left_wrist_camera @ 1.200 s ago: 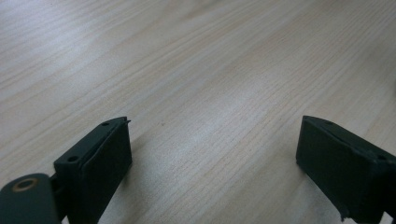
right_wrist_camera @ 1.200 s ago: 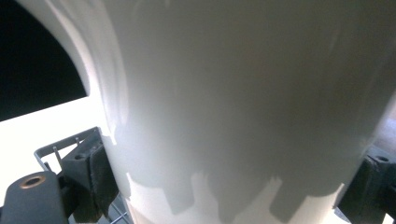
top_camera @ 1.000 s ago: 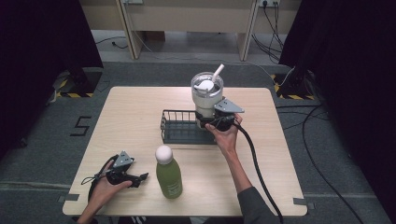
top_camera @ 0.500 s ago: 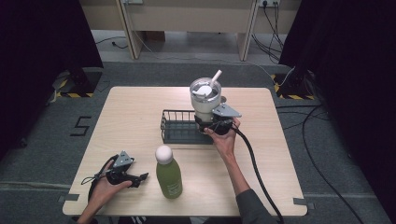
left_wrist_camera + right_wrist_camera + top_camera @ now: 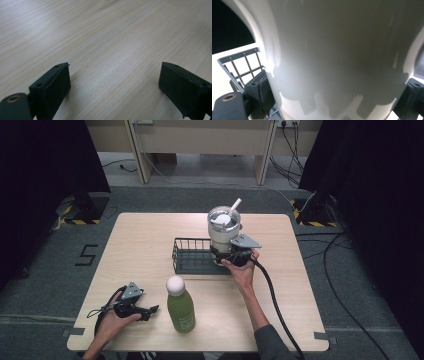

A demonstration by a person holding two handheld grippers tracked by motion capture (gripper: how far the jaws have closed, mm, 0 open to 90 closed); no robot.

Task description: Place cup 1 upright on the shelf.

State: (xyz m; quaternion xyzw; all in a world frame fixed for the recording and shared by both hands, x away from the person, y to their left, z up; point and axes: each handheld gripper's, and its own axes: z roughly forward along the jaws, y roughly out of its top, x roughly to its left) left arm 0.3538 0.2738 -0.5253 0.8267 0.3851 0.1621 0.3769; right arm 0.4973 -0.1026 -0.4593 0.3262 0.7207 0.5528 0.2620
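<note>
The right tongs (image 5: 226, 256) are clamped on the lower body of the white tumbler (image 5: 223, 227), held upright over the right end of the wire basket (image 5: 192, 256). The left tongs (image 5: 150, 310) rest agape on the desk (image 5: 140, 235), well left of the basket and much farther from the tumbler.

L gripper (image 5: 150, 310) black w/ grey 3-cornered plate, blocky jaws w/ screw holes, brass eyelet, R gripper (image 5: 223, 256) same, thick black cable, dark grey sleeve (image 5: 270, 346)

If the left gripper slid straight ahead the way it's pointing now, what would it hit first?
Most likely the green bottle. In the high view the left gripper lies low on the table, open, pointing right at the bottle's lower body. Its own view shows bare wood ahead, so the exact line is uncertain.
</note>
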